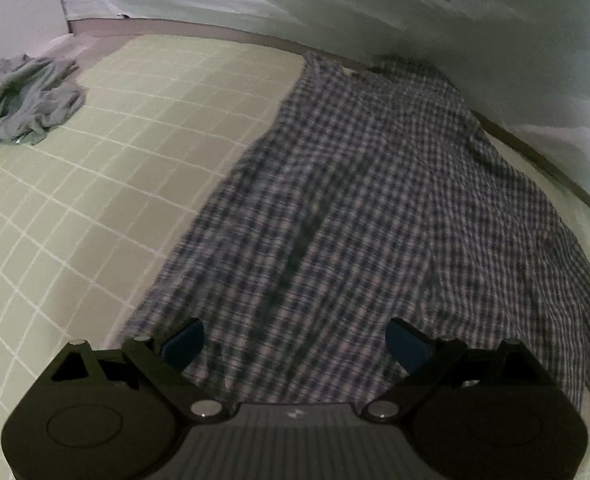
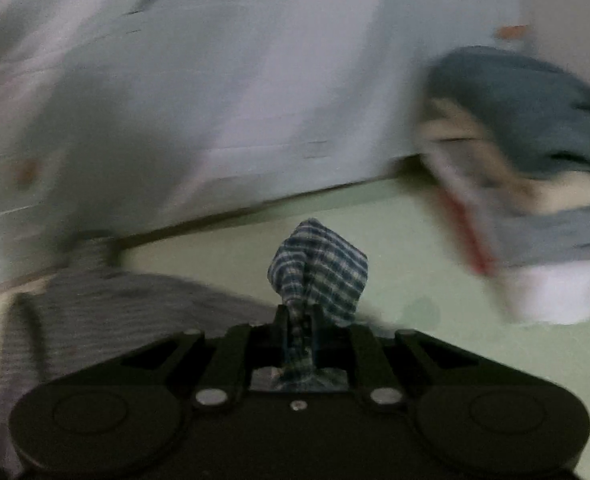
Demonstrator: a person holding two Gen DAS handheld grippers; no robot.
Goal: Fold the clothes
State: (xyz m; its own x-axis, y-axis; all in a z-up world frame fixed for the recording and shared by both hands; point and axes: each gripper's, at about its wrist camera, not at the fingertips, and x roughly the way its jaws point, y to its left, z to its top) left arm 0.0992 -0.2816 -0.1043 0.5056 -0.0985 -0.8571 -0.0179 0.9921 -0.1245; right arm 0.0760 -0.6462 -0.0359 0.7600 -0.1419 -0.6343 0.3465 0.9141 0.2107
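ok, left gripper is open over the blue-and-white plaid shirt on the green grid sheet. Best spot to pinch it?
Probably the near hem of the plaid shirt, at its left corner beside the bare green sheet. The left gripper hangs open just above that edge, so come from above. The cloth lies flat there, its border exposed. The right gripper already pinches another bunch of it.

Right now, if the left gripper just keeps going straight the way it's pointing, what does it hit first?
Most likely the plaid shirt. The open left gripper points down at it, spread on the green checked sheet, with nothing visible between; depth is hard to judge.
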